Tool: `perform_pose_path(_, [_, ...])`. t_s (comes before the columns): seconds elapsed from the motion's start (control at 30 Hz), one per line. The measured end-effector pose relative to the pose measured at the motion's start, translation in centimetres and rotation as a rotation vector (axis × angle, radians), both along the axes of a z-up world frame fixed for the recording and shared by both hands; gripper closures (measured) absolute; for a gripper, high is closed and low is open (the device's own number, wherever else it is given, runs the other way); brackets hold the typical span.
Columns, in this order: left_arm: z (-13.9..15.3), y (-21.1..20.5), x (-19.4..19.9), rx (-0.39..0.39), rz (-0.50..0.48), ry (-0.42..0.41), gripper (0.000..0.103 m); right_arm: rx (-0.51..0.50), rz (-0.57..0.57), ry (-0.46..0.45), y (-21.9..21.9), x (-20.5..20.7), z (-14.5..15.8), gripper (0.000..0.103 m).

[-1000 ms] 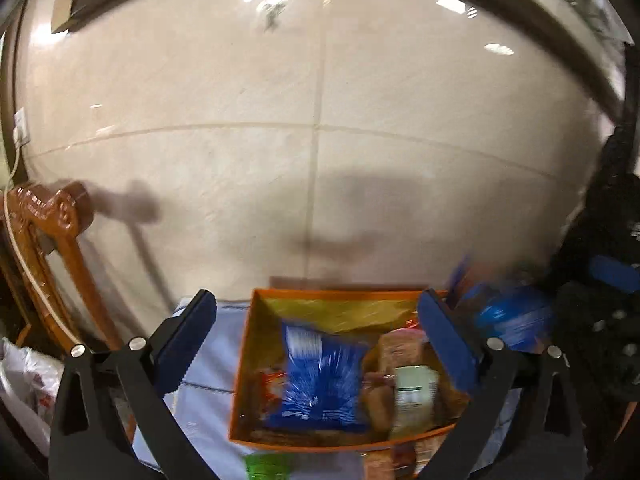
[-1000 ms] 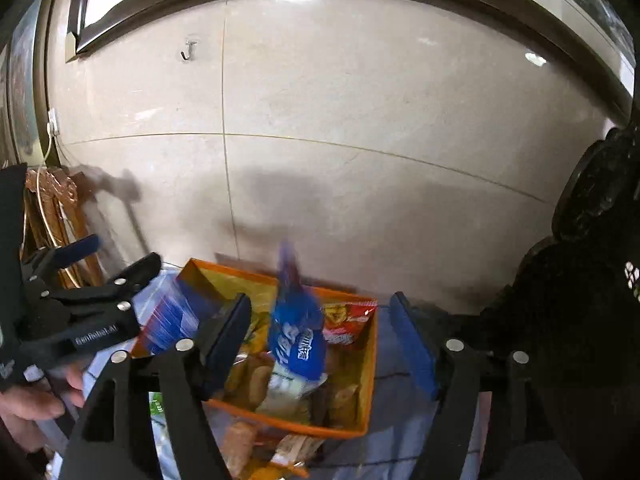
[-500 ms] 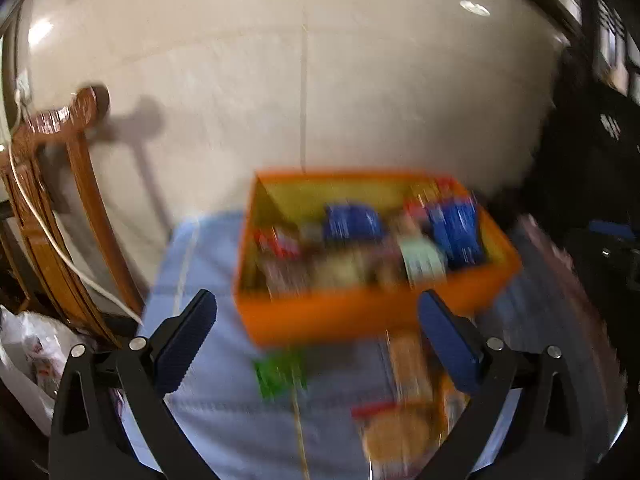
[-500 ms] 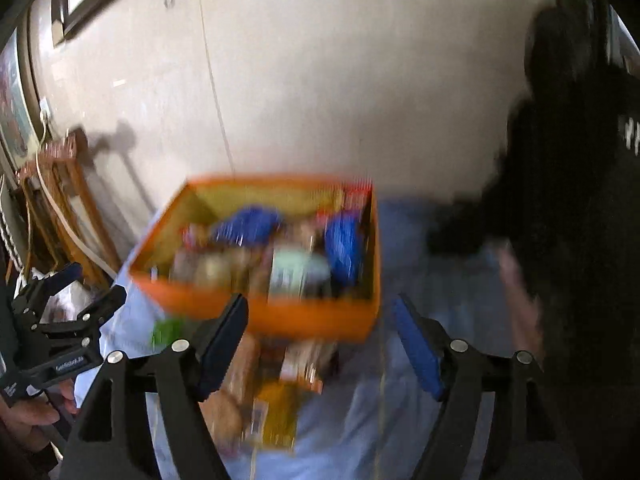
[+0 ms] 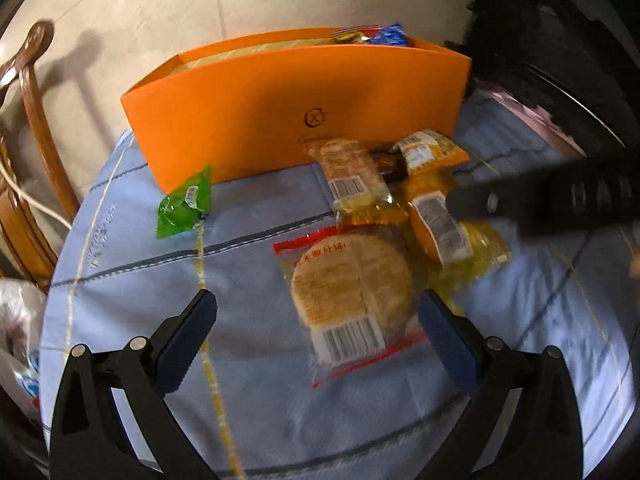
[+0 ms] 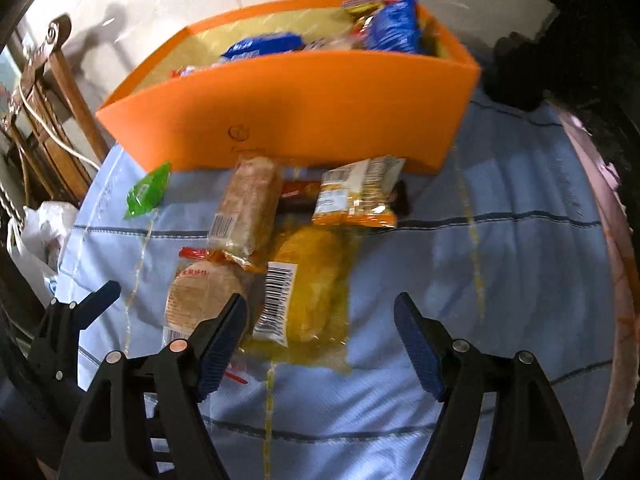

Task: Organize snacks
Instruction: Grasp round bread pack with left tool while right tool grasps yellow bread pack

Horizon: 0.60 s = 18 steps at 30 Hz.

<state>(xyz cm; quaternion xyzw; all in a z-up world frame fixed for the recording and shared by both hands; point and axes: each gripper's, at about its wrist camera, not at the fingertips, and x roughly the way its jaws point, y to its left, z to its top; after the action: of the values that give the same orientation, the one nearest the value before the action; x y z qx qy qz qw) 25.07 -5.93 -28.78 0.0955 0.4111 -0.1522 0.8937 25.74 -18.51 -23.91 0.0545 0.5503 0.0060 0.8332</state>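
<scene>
An orange box (image 5: 296, 108) (image 6: 304, 116) stands at the back of a blue cloth; blue snack bags (image 6: 394, 24) lie inside it. In front lies a pile of wrapped snacks: a round cake in a red-edged wrapper (image 5: 352, 284) (image 6: 200, 292), a long yellow cake (image 6: 308, 284), an oblong brown pastry (image 6: 248, 204), an orange-edged pack (image 6: 358, 192) (image 5: 430, 152). A green packet (image 5: 184, 204) (image 6: 146, 194) lies apart to the left. My left gripper (image 5: 316, 320) hangs open over the round cake. My right gripper (image 6: 320, 320) hangs open over the yellow cake, holding nothing.
The blue cloth (image 5: 132, 272) covers a round table whose pink rim (image 6: 616, 248) shows on the right. A wooden chair (image 5: 32, 120) and a white cable stand at the left by a tiled wall. A white plastic bag (image 6: 40, 224) lies lower left.
Both grippers have dropped from above the box toward the cloth. The box moved up in both views, and the loose snacks in front of it now fill the middle.
</scene>
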Motion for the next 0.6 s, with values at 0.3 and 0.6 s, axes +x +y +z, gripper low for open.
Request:
perform_pose_path(0.3, [-3.1,-1.4,2.0,0.01,0.062,0.08,0.004,-0.036,0.067,0.089,1.1,1.8,-4.5,0.046])
perform_pose_path(0.6, [-2.3,1.4,1.0,-0.053,0.087,0.034,0.031,-0.031,0.069,0.033,-0.5,-1.3,-3.8,0.066])
